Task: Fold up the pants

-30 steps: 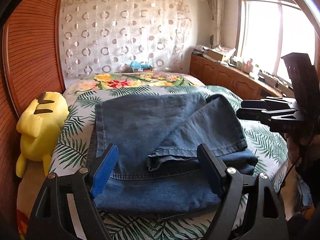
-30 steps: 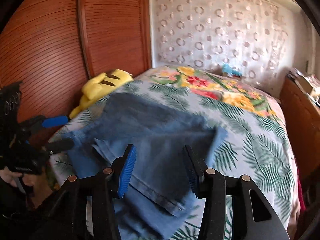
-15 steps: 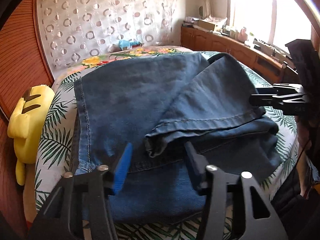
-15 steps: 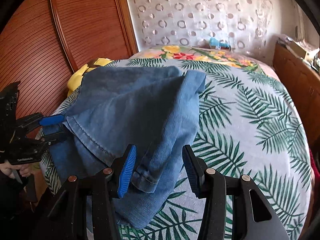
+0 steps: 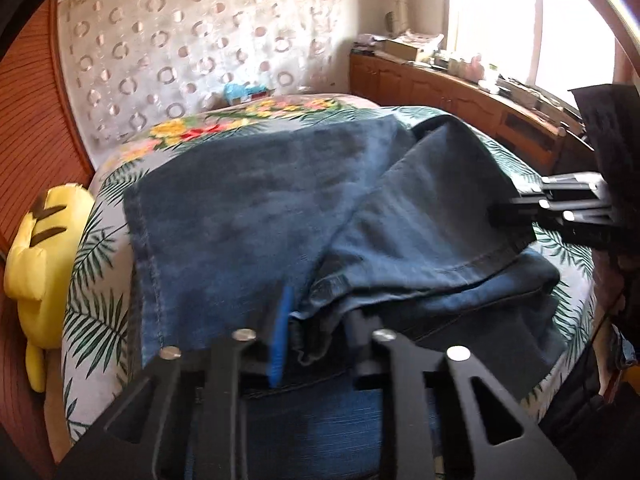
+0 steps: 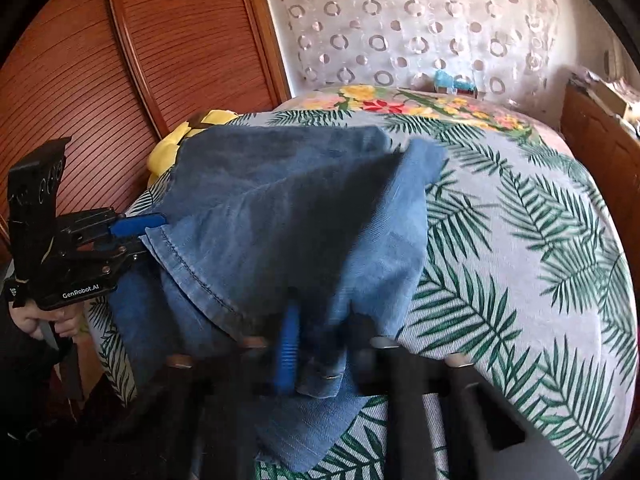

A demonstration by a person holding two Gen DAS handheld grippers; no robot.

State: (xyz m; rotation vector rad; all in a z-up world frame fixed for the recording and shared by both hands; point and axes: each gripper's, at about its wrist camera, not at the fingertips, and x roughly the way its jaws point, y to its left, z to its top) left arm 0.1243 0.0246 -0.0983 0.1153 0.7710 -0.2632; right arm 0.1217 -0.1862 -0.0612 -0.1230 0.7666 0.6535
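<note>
Two grippers pinch the jeans (image 5: 248, 216) lying on the leafy bedspread (image 5: 100, 280). Seen from the left wrist, the left gripper (image 5: 320, 340), its jaws just closing, clamps a hem corner; only here the window (image 5: 500, 20) and wooden cabinets (image 5: 440, 88) appear. Seen from the right wrist, the right gripper (image 6: 324, 344), jaws likewise closing, grips the other hem corner; a hand (image 6: 44, 324) shows under the left tool.

Can't really see much of the plush: the jeans (image 6: 280, 216) cover most of that yellow toy (image 6: 188, 136) from the right wrist side. The right gripper (image 6: 320, 344) is a motion-blurred smear, fingertips buried in denim. The person's hand (image 6: 44, 320) is cut off at the frame edge. Windowsill clutter (image 5: 472, 64) is too small and washed out to identify.
</note>
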